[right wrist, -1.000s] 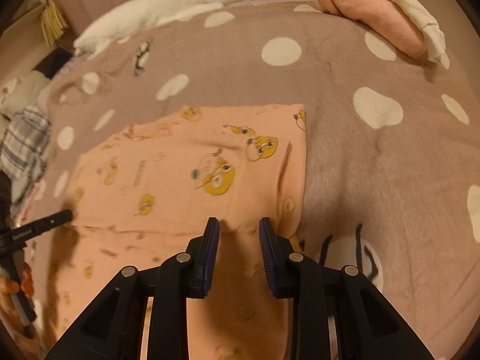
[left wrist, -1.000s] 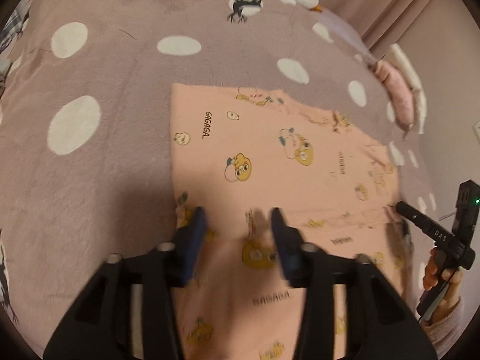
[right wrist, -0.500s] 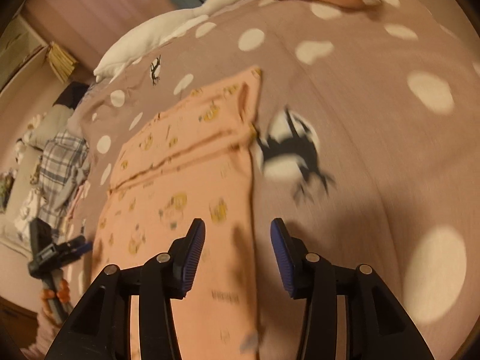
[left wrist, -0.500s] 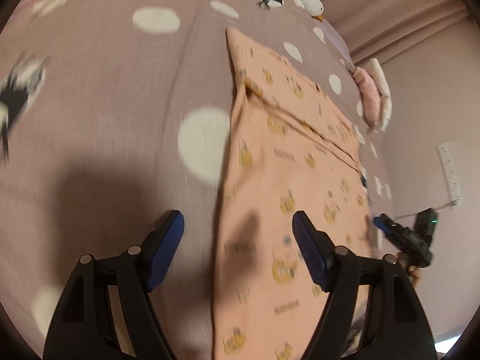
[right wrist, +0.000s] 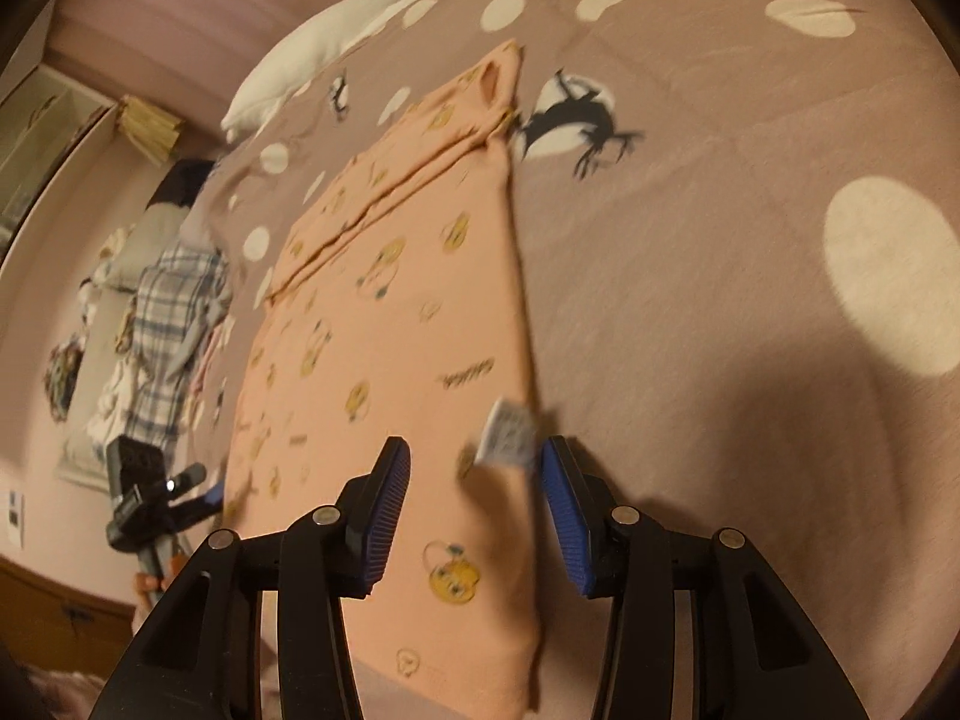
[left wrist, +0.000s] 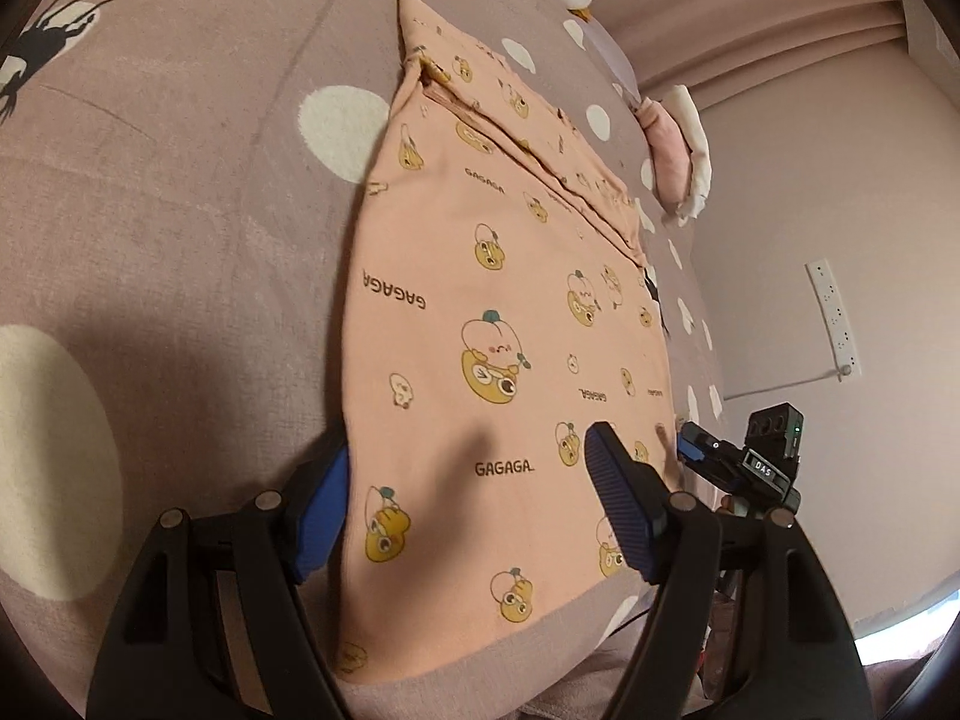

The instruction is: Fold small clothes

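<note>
Peach clothing (left wrist: 498, 324), printed with little yellow cartoon faces and the word GAGAGA, lies flat on a mauve bedspread (left wrist: 168, 192) dotted with cream spots, folded once so that a doubled edge runs across its far part. At its left side the left gripper (left wrist: 465, 501) straddles the garment's near left edge; its jaws have just been opening and now stand wide, one blue pad out over the bedspread, the other above the cloth, neither pressing on it. Moving right across the fabric, the right gripper (right wrist: 477, 507) sits over the near right edge, jaws likewise just opened and parted, with a small white care label (right wrist: 509, 433) sticking up between the pads, though the blur hides whether anything touches it. Each gripper shows at the edge of the other's view, with fingers of a hand (left wrist: 726, 504) wrapped round the handle. Farther back, a white goose plush (right wrist: 336, 42) lies along the head of the bed, and a plaid garment (right wrist: 174, 324) is heaped on the floor side.
</note>
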A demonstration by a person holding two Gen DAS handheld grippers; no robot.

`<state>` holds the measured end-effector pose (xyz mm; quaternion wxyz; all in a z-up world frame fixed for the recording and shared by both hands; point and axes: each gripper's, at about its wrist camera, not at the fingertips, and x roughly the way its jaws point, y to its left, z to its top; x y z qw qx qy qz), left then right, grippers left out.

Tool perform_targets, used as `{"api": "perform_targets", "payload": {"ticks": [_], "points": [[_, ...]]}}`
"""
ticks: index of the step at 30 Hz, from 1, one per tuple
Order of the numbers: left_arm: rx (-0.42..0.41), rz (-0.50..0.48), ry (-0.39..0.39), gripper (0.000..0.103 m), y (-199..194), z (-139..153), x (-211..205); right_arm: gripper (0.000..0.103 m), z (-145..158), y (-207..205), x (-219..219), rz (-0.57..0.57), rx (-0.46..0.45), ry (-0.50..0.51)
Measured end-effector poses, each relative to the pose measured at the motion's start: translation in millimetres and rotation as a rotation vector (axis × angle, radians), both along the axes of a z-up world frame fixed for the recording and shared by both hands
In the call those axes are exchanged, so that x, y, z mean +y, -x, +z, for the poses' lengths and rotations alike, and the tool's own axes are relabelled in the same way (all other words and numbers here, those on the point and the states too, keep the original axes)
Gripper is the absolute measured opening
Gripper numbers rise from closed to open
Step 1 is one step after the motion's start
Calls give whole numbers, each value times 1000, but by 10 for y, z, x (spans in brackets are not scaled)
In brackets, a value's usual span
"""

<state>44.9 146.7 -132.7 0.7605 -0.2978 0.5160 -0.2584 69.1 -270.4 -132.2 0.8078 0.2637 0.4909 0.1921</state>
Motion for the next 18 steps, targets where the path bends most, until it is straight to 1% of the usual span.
{"api": "perform_targets", "payload": {"ticks": [3, 9, 13, 18], "points": [[17, -16, 48, 75, -110, -42, -47, 46, -31, -17, 69, 21, -1, -4], [43, -10, 131, 73, -358, -89, -97, 46, -104, -192, 140, 23, -2, -85], [44, -6, 147, 72, -389, -80, -129, 46, -132, -278, 188, 20, 6, -129], [42, -43, 129, 64, -236, -76, -137, 46, -120, -197, 217, 53, 8, -135]]}}
